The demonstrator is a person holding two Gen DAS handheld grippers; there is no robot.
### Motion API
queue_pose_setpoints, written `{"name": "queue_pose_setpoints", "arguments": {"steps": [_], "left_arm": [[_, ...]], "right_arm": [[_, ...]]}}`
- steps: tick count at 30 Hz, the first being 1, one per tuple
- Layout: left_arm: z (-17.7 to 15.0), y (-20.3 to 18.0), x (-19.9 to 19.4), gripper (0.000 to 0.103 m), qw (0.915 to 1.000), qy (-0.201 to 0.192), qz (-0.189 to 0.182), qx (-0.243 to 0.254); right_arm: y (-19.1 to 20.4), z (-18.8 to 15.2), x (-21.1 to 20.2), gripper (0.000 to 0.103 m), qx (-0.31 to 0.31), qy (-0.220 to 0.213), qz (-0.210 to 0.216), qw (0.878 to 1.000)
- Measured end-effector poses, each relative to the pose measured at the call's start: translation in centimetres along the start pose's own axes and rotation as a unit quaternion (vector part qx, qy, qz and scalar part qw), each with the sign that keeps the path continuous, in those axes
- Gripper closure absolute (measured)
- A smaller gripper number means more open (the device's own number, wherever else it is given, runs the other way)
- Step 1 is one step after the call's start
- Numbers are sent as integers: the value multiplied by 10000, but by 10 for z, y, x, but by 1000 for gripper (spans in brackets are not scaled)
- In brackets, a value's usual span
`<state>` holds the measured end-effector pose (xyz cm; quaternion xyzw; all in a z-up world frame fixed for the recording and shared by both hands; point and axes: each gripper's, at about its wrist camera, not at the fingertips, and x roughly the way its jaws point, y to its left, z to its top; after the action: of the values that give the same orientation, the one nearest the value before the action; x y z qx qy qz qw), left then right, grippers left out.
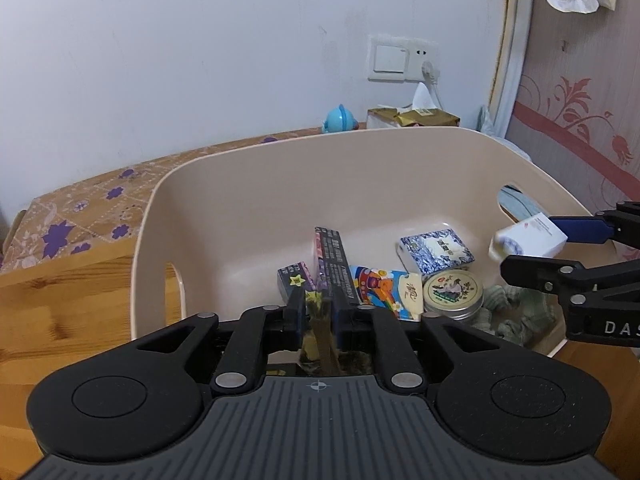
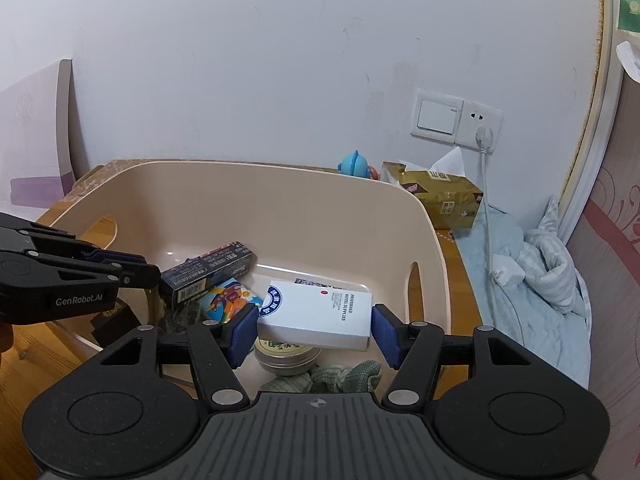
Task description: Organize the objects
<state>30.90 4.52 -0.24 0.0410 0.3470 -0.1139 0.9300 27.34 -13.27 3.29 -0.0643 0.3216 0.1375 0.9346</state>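
Note:
A beige plastic basket (image 1: 280,184) (image 2: 280,208) holds a dark long box (image 1: 334,264) (image 2: 208,270), a colourful cartoon box (image 1: 380,286) (image 2: 224,300), a blue-patterned box (image 1: 436,254), a round tin (image 1: 454,290) (image 2: 286,354) and a green cloth (image 1: 508,312) (image 2: 340,376). My left gripper (image 1: 318,312) (image 2: 154,276) is shut on a thin brownish packet (image 1: 320,328) over the basket's near side. My right gripper (image 2: 314,330) (image 1: 532,248) is shut on a white box (image 2: 320,314) (image 1: 532,236), held tilted above the tin.
The basket stands on a wooden table with a floral cloth (image 1: 88,208). Behind it are a gold tissue box (image 2: 440,196) (image 1: 416,118), a blue toy (image 2: 354,164) (image 1: 340,120) and a wall socket with a plugged cable (image 2: 484,136). Blue bedding (image 2: 532,280) lies at the right.

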Motion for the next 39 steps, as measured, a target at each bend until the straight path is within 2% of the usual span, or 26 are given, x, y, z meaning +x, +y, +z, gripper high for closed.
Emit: {"name": "queue_pose_setpoints", "arguments": {"steps": [3, 8, 11, 15, 21, 39], "left_arm": [[1, 0, -6, 55, 9999, -86, 66, -60], [1, -4, -15, 44, 9998, -165, 59, -42], [2, -7, -21, 31, 9996, -205, 193, -64], [2, -8, -33, 27, 9990, -368, 244, -116], [0, -10, -49, 24, 9982, -490, 324, -145], [-18, -22, -96, 23, 9960, -635, 558, -285]], "right_arm": [[0, 0, -4, 32, 19, -44, 0, 10000], [-2, 1, -13, 24, 25, -147, 30, 9999], [-3, 0, -18, 16, 45, -202, 46, 9998], [-7, -2, -26, 4, 113, -271, 52, 9996], [-11, -6, -38, 0, 148, -328, 15, 9994], [-8, -34, -66, 0, 278, -240, 61, 9993]]}}
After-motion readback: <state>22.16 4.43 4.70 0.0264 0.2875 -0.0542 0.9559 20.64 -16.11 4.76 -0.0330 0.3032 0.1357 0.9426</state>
